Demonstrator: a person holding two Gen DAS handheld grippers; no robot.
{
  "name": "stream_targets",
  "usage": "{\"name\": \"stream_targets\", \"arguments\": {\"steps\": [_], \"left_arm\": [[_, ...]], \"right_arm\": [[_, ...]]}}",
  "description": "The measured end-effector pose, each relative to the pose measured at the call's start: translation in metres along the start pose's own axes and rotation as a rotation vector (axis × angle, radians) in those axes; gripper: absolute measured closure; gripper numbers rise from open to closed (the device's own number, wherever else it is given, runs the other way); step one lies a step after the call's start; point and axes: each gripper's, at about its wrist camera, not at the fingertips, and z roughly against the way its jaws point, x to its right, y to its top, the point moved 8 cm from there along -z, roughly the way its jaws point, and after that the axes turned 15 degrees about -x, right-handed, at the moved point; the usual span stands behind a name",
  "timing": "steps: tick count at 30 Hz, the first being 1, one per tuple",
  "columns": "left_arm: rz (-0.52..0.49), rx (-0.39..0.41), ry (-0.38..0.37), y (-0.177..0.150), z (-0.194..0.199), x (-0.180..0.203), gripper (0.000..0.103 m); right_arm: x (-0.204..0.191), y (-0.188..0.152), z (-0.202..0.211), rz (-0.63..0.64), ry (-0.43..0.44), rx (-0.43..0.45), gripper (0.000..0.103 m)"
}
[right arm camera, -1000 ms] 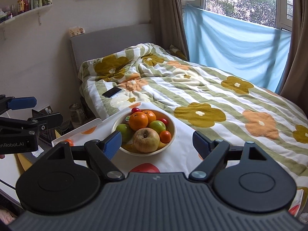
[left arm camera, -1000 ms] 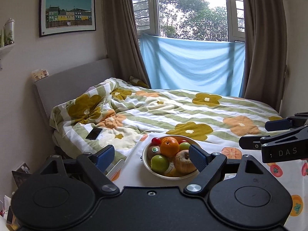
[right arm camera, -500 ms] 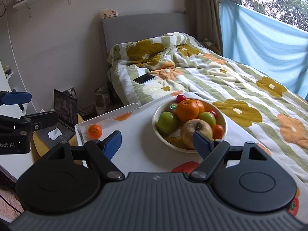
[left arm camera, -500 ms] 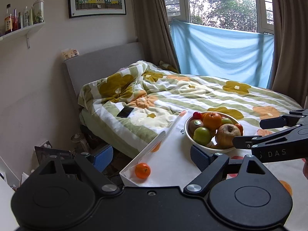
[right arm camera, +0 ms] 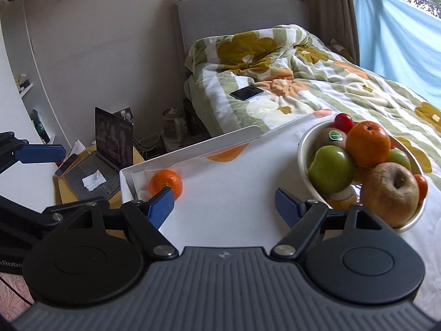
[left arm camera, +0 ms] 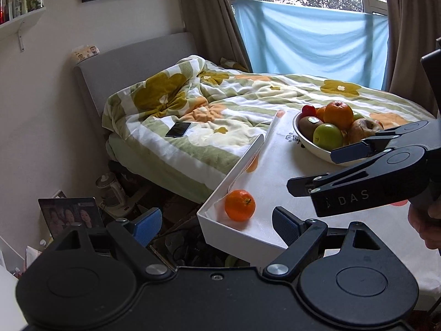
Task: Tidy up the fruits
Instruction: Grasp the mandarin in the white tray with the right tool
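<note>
Left wrist: round orange mandarin

The left gripper points forward and downward, its two blue-padded fingers spread wide apart with nothing between them. The right gripper is tilted down in much the same way, its jaws also standing wide and empty, the blue pads well apart. In the left wrist view the right gripper appears from the side at the right, its black fingers reaching toward the left, and part of the person's hand grips its handle at the right edge. In the right wrist view the left gripper's blue-tipped finger shows at the far left edge.
</note>
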Motion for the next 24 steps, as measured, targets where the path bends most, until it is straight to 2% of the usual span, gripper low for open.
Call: {"name": "stream_targets", "arguments": {"steps": [7,18,24], "left_arm": [[-0.029,-0.035,-0.022,-0.001,-0.026,-0.003,0.017],[-0.073,-0.061,-0.059,-0.002,-0.041,-0.008,0.017],[-0.105,-0.073,-0.078,-0.002,-0.042,-0.003,0.018]], "right_arm": [[-0.012,0.011,-0.035,-0.003,0.027,-0.035,0.011],[-0.024,0.023,-0.056,-0.004,0.108,-0.061,0.012],[-0.042,0.025,-0.062,0.033,0.191,-0.1,0.029]]}}
